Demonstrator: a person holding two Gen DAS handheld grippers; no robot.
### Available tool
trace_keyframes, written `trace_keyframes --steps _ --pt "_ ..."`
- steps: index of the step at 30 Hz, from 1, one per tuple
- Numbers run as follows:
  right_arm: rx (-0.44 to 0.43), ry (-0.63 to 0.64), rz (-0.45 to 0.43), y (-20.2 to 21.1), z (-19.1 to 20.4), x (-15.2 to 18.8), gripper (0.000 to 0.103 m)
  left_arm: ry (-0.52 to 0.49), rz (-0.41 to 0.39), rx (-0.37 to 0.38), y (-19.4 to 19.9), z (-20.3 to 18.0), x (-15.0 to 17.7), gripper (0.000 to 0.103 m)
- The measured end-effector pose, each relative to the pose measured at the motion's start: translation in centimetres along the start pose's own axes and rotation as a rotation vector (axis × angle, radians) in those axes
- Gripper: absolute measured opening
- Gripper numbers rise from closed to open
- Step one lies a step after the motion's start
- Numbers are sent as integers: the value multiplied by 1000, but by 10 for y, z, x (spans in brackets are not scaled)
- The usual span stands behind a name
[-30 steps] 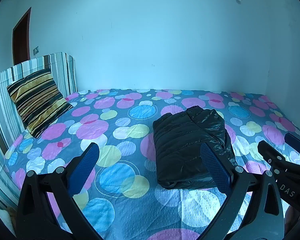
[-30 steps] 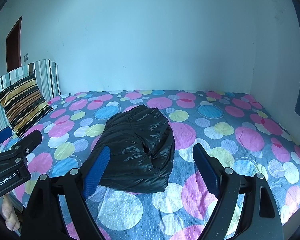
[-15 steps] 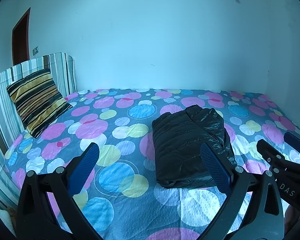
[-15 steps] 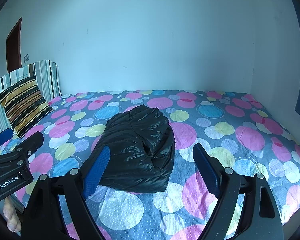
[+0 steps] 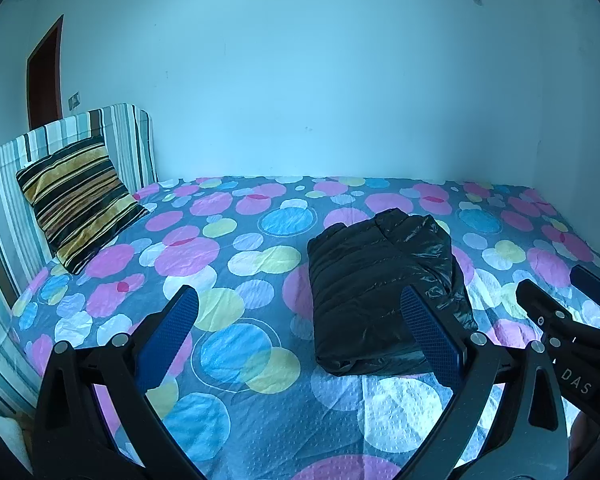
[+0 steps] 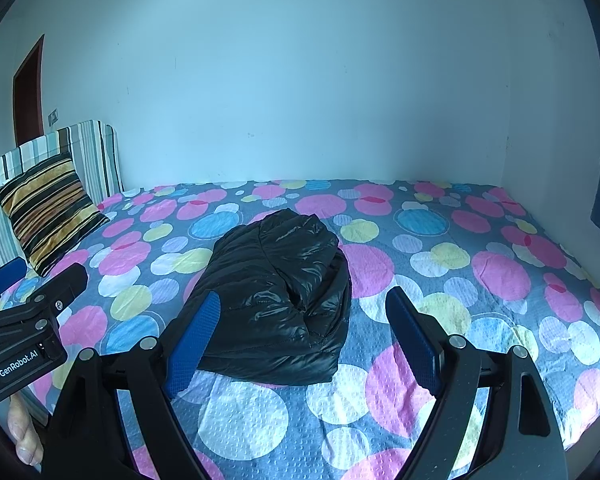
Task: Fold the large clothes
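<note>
the jacket [image 5: 384, 292] lies on the bed [image 5: 236, 360] as a compact black bundle, roughly mid-bed, well apart from the pillow [image 5: 76, 204] that leans on the striped headboard [image 5: 8, 184] at the far left end. taking the jacket as landmark: the left gripper [image 5: 300, 328] is held off the near edge of it, toward the pillow side, with its right pad [image 5: 428, 336] crossing the jacket's near corner in the picture only — no contact can be seen. the right gripper [image 6: 302, 332] is also held back from the near edge, squarely in front of the bundle. both sets of jaws stand wide with nothing between them; neither presses on cloth. each gripper shows at the edge of the other's view, so the two are side by side, both tilted down toward the bundle. judgement: the jacket looks folded already — sides tucked in, quilted panel flat on top, a glossy rumpled part on the side away from the pillow. the grippers seem to be held clear so that the fold rests undisturbed, which suits an end-of-task check. the rumpled side sits higher than the flat side and could spring open; a puffy, slick shell of this kind tends to slide and unfold if nudged. one fingertip [image 6: 26, 436] of the person shows at the lower left of the right view.
</note>
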State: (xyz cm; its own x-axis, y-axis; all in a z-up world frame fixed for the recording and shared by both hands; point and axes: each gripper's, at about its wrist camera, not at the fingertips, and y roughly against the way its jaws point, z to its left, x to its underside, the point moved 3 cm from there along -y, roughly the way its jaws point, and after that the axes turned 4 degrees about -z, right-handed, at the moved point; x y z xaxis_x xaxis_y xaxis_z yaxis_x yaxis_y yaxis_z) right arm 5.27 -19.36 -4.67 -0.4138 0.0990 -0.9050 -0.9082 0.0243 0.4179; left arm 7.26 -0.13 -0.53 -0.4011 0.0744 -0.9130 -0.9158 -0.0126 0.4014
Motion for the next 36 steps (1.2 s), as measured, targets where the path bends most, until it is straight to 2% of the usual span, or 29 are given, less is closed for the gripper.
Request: trace_keyframes --steps 12,21,27,36 --pt "0 1 0 2 4 -1 84 19 -3 19 0 1 2 101" --pt "1 2 4 0 7 -1 84 4 -14 -5 1 0 2 101" --pt "-2 3 8 -3 8 0 84 10 -10 20 0 -1 3 101" --pt "-5 4 17 -8 9 4 83 -5 -10 19 -5 -4 5 101"
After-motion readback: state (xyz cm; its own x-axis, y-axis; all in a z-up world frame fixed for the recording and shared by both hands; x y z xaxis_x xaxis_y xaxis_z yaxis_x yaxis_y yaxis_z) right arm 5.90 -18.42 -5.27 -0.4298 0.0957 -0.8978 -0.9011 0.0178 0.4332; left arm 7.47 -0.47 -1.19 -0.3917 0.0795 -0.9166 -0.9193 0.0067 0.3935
